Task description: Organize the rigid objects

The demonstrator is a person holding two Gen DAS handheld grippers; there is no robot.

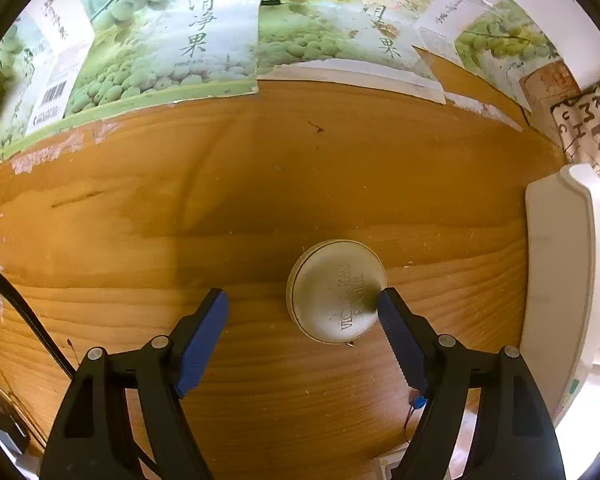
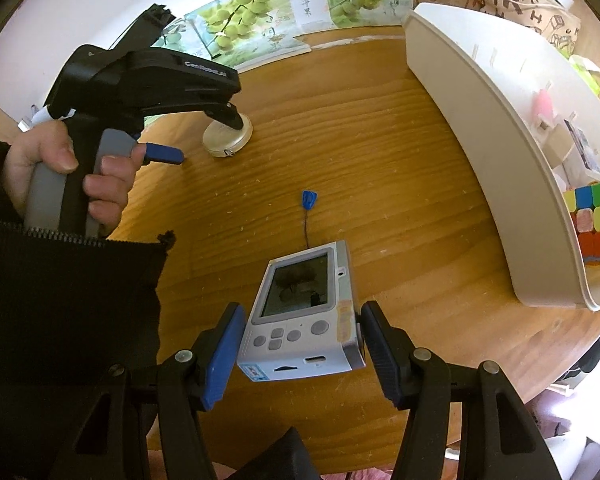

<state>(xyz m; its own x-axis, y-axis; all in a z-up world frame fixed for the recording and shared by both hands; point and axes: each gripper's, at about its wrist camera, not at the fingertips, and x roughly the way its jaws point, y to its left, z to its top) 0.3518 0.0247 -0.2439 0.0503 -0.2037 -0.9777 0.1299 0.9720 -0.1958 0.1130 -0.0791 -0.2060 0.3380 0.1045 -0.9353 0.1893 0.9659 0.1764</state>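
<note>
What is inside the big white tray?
Inside the white tray sit a colourful puzzle cube, a pink thing and some small boxes. The tray's near wall hides whatever lies low behind it.

light: warm, even | focus: sharp | shadows: soft | edges: fisheye-bent, dark corners

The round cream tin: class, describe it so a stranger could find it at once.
Start at the wooden table, left of the long white tray. There a round, flat cream tin with embossed lettering on its lid lies under the open left gripper. Unlike the grey handheld camera, it is circular and screenless.
</note>
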